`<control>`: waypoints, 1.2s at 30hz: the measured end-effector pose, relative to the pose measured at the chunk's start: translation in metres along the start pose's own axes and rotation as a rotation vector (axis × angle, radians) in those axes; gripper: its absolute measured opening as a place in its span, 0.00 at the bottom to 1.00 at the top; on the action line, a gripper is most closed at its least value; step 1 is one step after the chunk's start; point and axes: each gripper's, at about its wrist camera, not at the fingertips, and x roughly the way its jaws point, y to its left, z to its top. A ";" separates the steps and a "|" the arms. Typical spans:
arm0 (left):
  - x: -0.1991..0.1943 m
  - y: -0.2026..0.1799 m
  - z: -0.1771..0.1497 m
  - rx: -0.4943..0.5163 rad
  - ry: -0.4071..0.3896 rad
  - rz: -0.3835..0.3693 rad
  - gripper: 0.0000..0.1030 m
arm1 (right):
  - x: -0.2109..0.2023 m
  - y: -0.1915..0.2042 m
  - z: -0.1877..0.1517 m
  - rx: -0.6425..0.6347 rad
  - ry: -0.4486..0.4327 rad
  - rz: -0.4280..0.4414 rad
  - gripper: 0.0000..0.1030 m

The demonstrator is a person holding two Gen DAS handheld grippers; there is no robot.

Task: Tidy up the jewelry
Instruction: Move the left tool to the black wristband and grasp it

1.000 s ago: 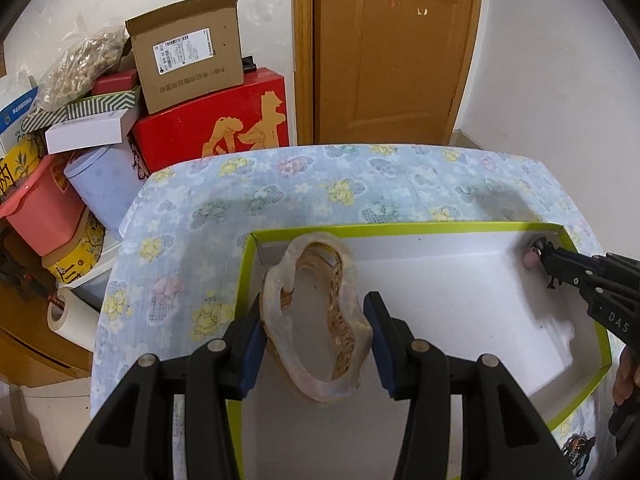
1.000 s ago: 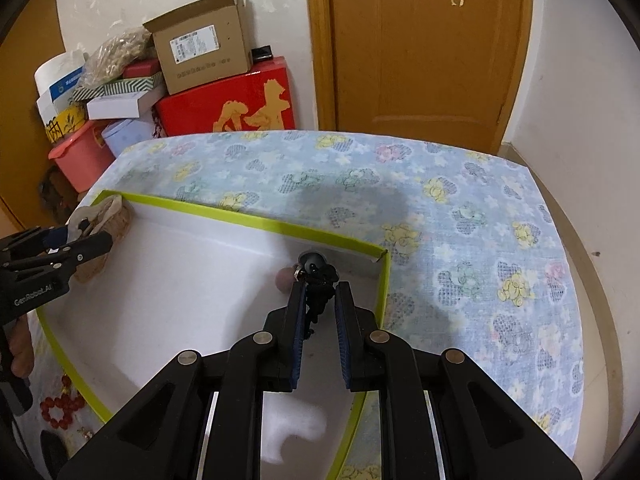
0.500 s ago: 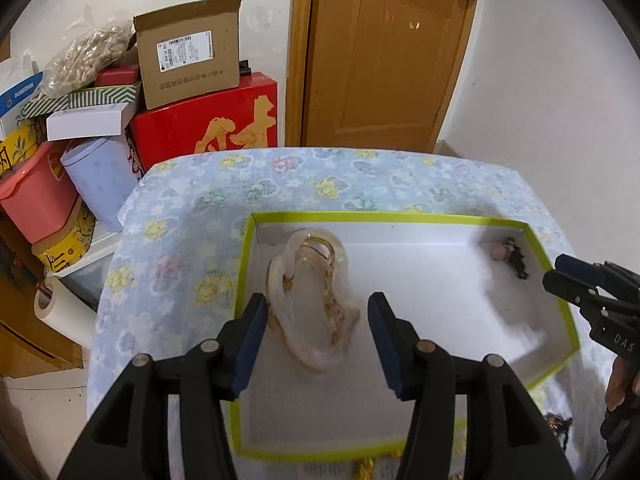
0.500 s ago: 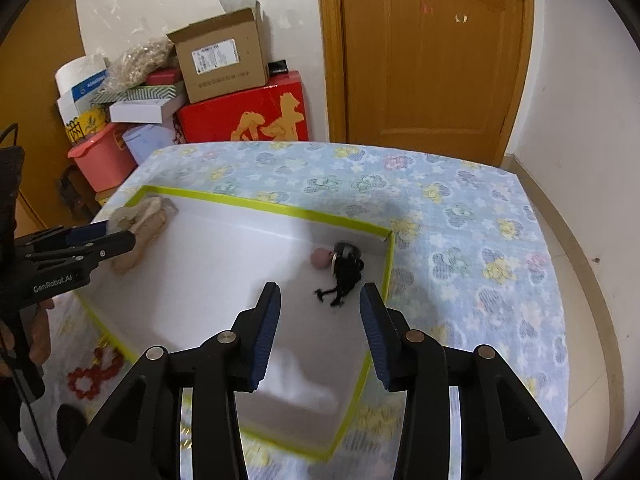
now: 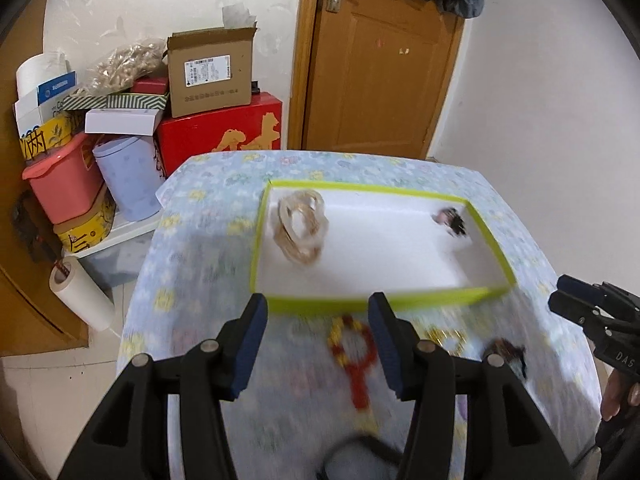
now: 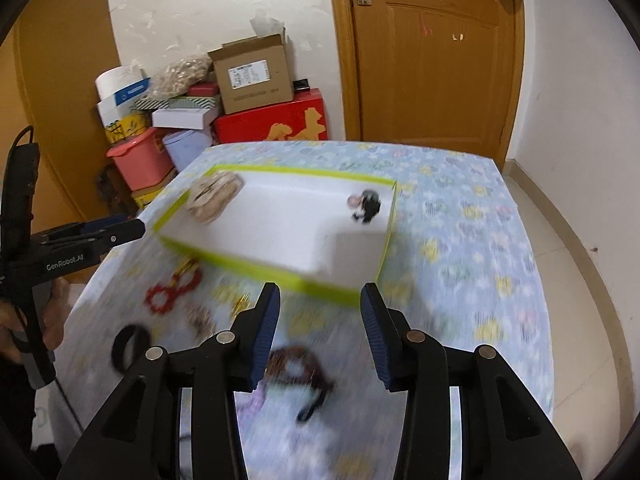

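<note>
**Both grippers empty above the table**

Your left gripper and right gripper are both spread, nothing between the pads. Take the tray as landmark: inside it, the pale bangle bundle lies in the far left corner and a small dark piece in the far right corner. On the near side of the tray, on the cloth, lie a red bead string, a gold piece and a dark bracelet (all blurred).
</note>
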 end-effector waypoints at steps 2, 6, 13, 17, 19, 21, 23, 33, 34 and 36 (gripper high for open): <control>-0.011 -0.004 -0.009 0.004 -0.006 -0.004 0.53 | -0.009 0.003 -0.012 0.006 0.005 0.007 0.42; -0.031 -0.012 -0.027 0.016 -0.017 -0.021 0.53 | -0.024 0.007 -0.032 0.021 0.015 0.023 0.42; -0.049 -0.020 -0.052 0.024 -0.013 -0.041 0.53 | -0.039 0.017 -0.056 0.009 0.031 0.066 0.42; -0.052 -0.020 -0.059 0.017 -0.008 -0.042 0.53 | -0.040 0.020 -0.062 0.011 0.041 0.082 0.42; -0.054 -0.019 -0.063 0.013 -0.006 -0.048 0.53 | -0.039 0.021 -0.064 0.011 0.050 0.088 0.42; -0.054 -0.019 -0.067 0.008 -0.002 -0.045 0.53 | -0.039 0.023 -0.066 0.012 0.058 0.089 0.42; -0.054 -0.019 -0.072 0.003 0.003 -0.042 0.53 | -0.038 0.024 -0.069 0.007 0.065 0.084 0.42; -0.039 -0.012 -0.097 -0.046 0.072 -0.013 0.49 | -0.033 0.026 -0.074 -0.001 0.080 0.075 0.42; -0.036 -0.011 -0.098 -0.053 0.080 -0.008 0.47 | -0.031 0.026 -0.075 0.000 0.082 0.073 0.42; -0.031 -0.008 -0.100 -0.069 0.097 0.003 0.43 | -0.028 0.026 -0.074 0.004 0.085 0.070 0.42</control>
